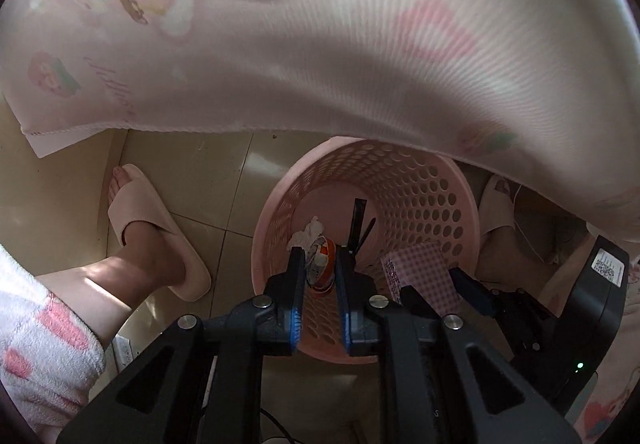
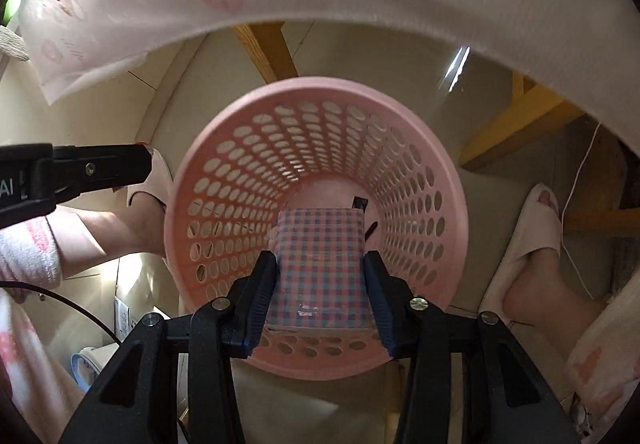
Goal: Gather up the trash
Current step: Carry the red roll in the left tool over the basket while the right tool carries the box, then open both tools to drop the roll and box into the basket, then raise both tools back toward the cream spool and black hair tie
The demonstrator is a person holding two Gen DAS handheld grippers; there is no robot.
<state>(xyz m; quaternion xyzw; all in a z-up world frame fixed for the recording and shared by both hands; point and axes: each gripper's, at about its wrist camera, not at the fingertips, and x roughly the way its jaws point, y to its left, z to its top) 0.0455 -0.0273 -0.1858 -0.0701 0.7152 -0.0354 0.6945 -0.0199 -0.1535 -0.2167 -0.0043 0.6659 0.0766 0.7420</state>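
A pink perforated basket stands on the floor right below both grippers. My left gripper points down over it, shut on a crumpled orange-and-white wrapper with a wad of white tissue. My right gripper also hangs over the basket, shut on a pink-and-blue checked packet. The left wrist view shows that packet at the basket's right rim. Black scraps lie at the basket's bottom. The left gripper's tip shows at the left of the right wrist view.
A white cloth with pink cartoon prints hangs over the scene from above. A person's feet in pink slippers stand on either side of the basket on a beige tile floor. Wooden legs and a white cable lie beyond.
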